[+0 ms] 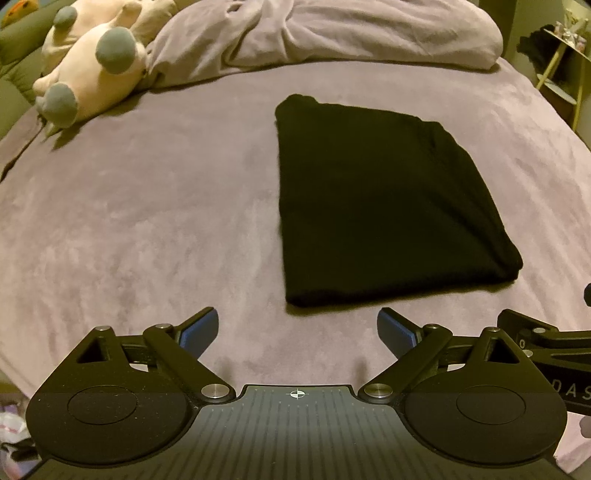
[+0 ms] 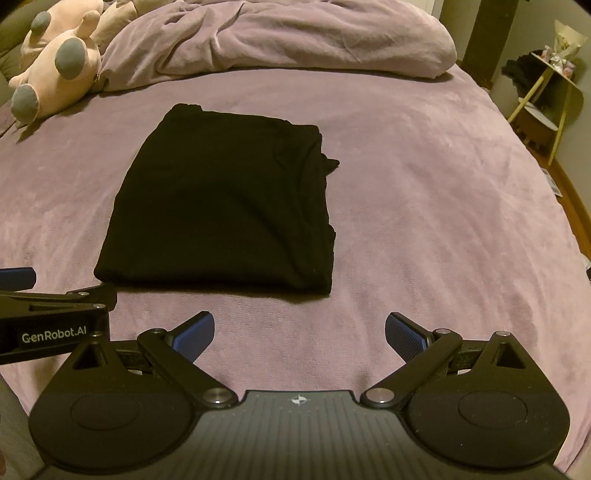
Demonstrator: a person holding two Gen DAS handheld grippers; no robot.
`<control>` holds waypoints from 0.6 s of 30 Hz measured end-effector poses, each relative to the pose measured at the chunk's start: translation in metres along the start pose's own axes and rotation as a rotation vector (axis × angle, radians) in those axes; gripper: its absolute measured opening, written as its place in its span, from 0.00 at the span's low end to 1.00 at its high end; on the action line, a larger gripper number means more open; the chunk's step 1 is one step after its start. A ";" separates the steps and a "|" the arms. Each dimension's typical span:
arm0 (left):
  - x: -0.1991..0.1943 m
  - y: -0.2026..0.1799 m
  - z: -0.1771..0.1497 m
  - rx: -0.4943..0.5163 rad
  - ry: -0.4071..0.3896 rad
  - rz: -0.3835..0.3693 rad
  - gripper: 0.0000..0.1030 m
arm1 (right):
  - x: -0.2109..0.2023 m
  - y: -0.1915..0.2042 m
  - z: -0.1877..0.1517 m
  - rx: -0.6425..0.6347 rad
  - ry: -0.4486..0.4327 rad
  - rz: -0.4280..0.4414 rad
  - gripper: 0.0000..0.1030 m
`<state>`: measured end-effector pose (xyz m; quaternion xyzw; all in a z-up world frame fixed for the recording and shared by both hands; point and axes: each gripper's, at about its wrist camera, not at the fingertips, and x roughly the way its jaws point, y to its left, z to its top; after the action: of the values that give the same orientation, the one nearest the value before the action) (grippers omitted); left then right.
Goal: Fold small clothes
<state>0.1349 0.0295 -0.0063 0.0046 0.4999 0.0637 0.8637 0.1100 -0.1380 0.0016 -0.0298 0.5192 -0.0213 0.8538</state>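
Note:
A black garment [image 1: 384,199] lies folded into a neat rectangle on the purple bed cover [image 1: 147,229]. It also shows in the right wrist view [image 2: 225,206], with layered folded edges along its right side. My left gripper [image 1: 297,328] is open and empty, held just short of the garment's near edge. My right gripper [image 2: 299,332] is open and empty, near the garment's near right corner. The left gripper's body [image 2: 51,317] shows at the left edge of the right wrist view.
A pink plush toy [image 1: 88,62] with grey feet lies at the back left. A bunched purple duvet [image 1: 325,33] lies across the back of the bed. A small shelf unit [image 2: 543,96] stands beyond the bed's right side.

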 end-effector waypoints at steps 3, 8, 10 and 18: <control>0.001 0.001 0.000 -0.011 0.006 -0.003 0.94 | 0.000 0.000 -0.001 -0.001 0.000 0.002 0.96; 0.002 0.002 -0.001 -0.007 0.007 0.004 0.94 | 0.000 0.001 -0.002 -0.004 0.002 0.003 0.96; 0.003 0.002 -0.001 -0.005 0.006 -0.001 0.94 | 0.000 0.001 -0.001 -0.003 0.003 0.003 0.96; 0.001 -0.002 -0.004 0.032 -0.014 0.003 0.94 | 0.001 0.002 -0.002 -0.002 0.003 0.002 0.96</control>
<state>0.1320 0.0277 -0.0095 0.0197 0.4949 0.0570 0.8668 0.1084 -0.1363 -0.0003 -0.0299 0.5206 -0.0199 0.8531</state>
